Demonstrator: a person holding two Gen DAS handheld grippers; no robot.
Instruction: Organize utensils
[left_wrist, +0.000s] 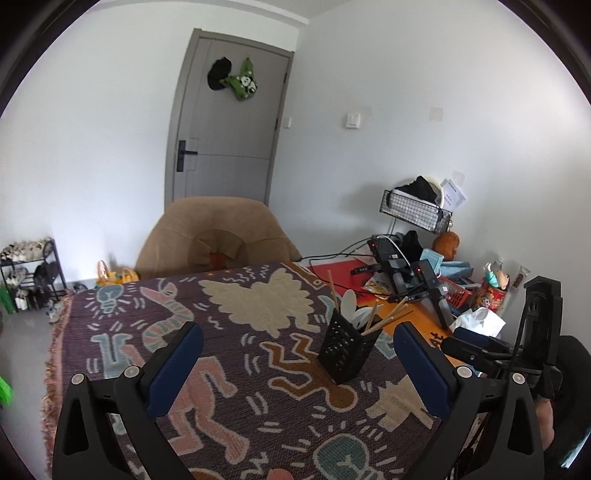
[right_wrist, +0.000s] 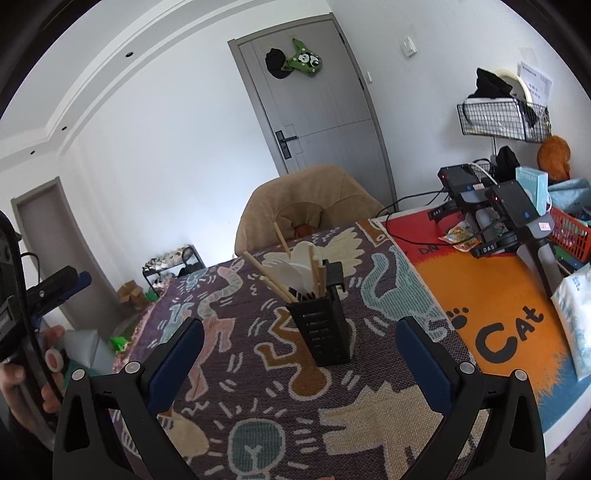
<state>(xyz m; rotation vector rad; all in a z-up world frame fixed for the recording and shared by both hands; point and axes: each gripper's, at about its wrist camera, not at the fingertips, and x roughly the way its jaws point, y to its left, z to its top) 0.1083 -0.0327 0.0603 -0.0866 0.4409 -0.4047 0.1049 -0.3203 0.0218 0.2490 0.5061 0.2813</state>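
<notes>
One black perforated square plastic utensil holder (right_wrist: 325, 325), holding several wooden chopsticks (right_wrist: 271, 282) and white spoons (right_wrist: 295, 267), stands on the patterned woven cloth (right_wrist: 369, 413) beside an orange mat (right_wrist: 491, 295) reading "Cat", both the left gripper (left_wrist: 297, 363) and right gripper (right_wrist: 299, 360) spread wide, empty.

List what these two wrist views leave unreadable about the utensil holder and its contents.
- Black utensil holder: its inside is hidden by its own walls in both views.
- Chopsticks: their lower ends sit inside the holder; the crossing sticks defeat a count.
- White spoons: they overlap, so their number is unclear.
- Table front edge: cut off behind the open left gripper and the open right gripper.
</notes>
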